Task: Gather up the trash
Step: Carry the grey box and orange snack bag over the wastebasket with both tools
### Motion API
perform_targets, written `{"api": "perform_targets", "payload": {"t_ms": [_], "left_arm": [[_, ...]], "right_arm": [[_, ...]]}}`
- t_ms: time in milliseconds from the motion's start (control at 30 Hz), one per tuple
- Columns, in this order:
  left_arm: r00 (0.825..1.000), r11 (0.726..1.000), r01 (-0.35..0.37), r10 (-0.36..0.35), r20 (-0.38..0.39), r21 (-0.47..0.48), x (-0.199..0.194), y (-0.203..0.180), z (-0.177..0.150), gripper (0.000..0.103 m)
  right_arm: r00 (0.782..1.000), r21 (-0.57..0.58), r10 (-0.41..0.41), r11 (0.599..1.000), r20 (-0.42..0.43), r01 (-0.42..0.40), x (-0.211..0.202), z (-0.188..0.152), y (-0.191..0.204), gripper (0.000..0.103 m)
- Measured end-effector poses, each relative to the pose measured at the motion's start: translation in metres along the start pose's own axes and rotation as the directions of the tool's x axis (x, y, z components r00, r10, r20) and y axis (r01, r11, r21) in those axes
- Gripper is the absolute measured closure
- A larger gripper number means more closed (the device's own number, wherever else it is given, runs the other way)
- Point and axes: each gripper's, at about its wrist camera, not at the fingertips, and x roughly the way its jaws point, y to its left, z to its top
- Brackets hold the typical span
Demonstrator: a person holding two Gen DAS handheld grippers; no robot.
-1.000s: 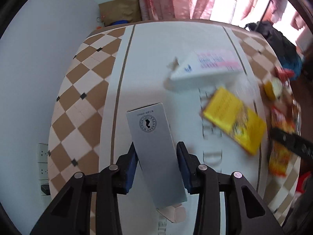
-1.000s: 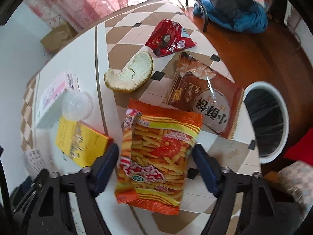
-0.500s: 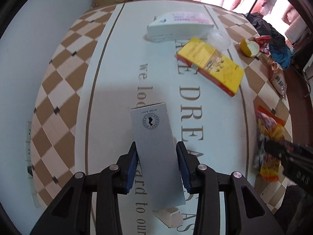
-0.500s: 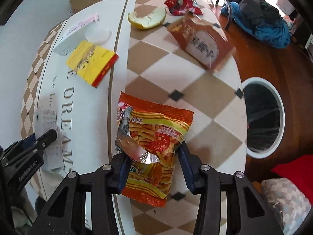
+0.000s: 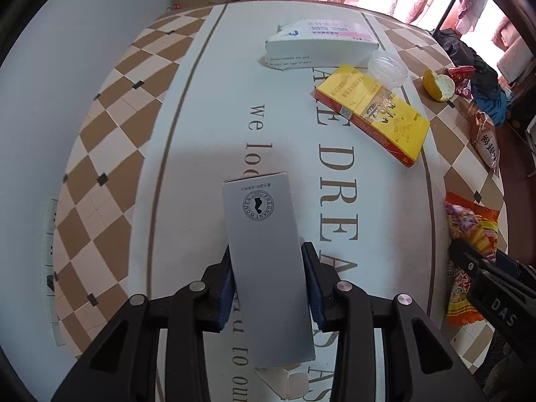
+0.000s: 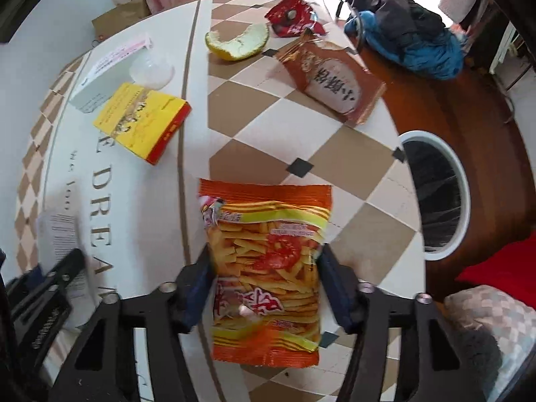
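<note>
A round table with a brown-and-cream checked border and a white centre band printed with large letters stood before pink curtains. We held the left gripper above the band, its jaws closed against the long sides of a flat grey cardboard box stamped with a round black emblem. We held the right gripper over the checked border, its jaws pressed to both edges of an orange plastic snack bag printed with fries. Still on the table lay a yellow box with a red edge, a white carton, a clear plastic lid, a piece of citrus peel, a red wrapper and a brown snack packet. A white-rimmed bin lined with a black bag stood on the floor just beside the table.
</note>
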Motion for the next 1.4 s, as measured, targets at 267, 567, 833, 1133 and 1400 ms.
{"api": "perform_targets", "payload": {"t_ms": [267, 567, 833, 1133, 1400], "left_arm": [[0.997, 0.999, -0.03, 0.028, 0.073, 0.027, -0.042, -0.015, -0.012, 0.07], [0.98, 0.999, 0.012, -0.021, 0.197, 0.049, -0.123, -0.035, -0.024, 0.07], [0.939, 0.983, 0.089, -0.137, 0.315, 0.161, -0.193, -0.105, -0.009, 0.07], [0.926, 0.909, 0.225, -0.312, 0.215, 0.351, -0.175, -0.261, 0.02, 0.07], [0.932, 0.85, 0.36, -0.35, -0.096, 0.384, -0.051, -0.391, 0.048, 0.07]], "right_arm": [[0.996, -0.011, 0.075, 0.997, 0.048, -0.075, -0.022, -0.008, -0.018, 0.065], [0.961, -0.018, 0.222, 0.975, 0.163, -0.222, -0.1, -0.02, -0.047, 0.065], [0.913, 0.038, 0.307, 0.944, 0.269, -0.329, -0.172, -0.011, -0.122, 0.065], [0.928, 0.166, 0.204, 0.95, 0.311, -0.264, -0.174, -0.002, -0.271, 0.065], [0.98, 0.33, 0.16, 0.924, 0.121, -0.192, -0.043, 0.008, -0.399, 0.065]]}}
